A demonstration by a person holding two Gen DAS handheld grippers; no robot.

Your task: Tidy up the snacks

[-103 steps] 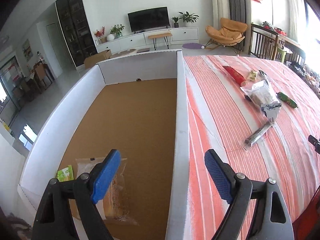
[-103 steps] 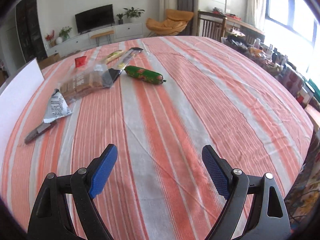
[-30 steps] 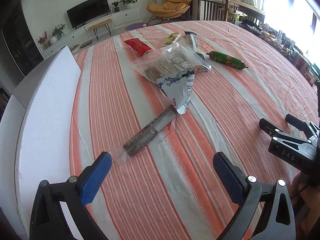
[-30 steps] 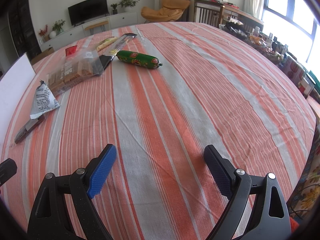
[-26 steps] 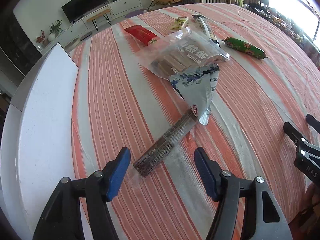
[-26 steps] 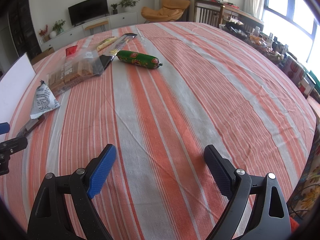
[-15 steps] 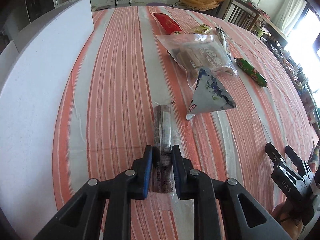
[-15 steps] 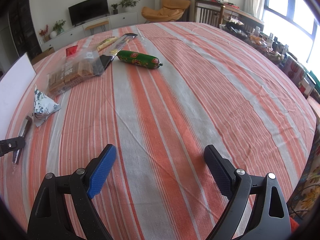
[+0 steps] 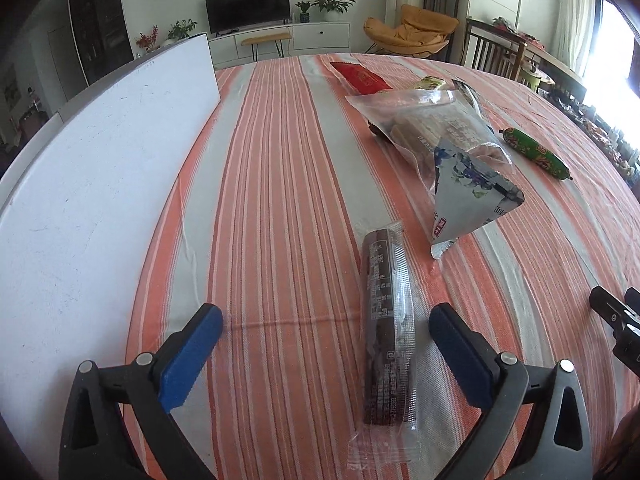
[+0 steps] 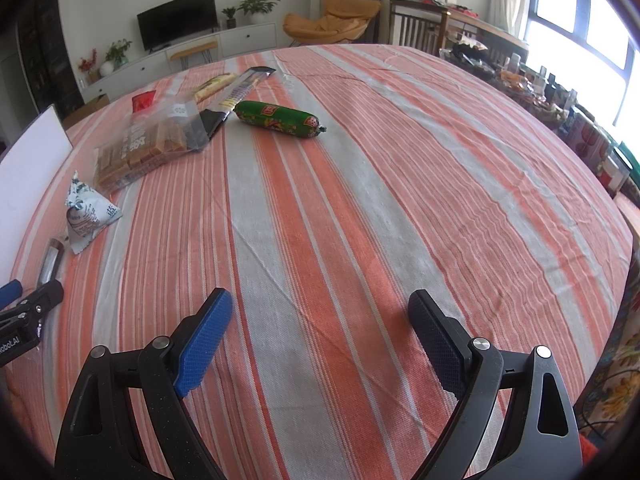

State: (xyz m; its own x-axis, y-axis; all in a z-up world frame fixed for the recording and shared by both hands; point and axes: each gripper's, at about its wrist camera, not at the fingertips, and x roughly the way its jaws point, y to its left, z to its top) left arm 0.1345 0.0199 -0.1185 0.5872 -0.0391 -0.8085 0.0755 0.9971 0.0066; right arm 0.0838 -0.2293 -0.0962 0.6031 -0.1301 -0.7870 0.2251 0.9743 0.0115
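Orange, grey and white striped cloth (image 9: 288, 184) covers the whole table and shows faint creases. Going left to right from the tall white cardboard box wall (image 9: 92, 184) at the table's left edge: the left gripper (image 9: 325, 350) hovers low over the cloth with its blue-padded jaws spread wide, and the long dark-brown snack bar in clear wrap (image 9: 386, 320) lies flat between them, nearer the right jaw, touched by neither. Just right of the bar's far end sits the pale blue-and-white triangular pouch (image 9: 468, 204), leaning against the clear bag of brown biscuits (image 9: 432, 128). Beyond that bag lie a red flat packet (image 9: 360, 76) and a small yellow-green packet (image 9: 430, 82); further right rests the green sausage-shaped stick (image 9: 536, 154). The right gripper (image 10: 320, 326) hangs with its jaws wide apart over bare cloth, well away from the snacks. Behind the table stand a black television (image 10: 178, 20) on a white cabinet, potted plants, an orange lounge chair (image 10: 332, 18) and bright windows at far right.
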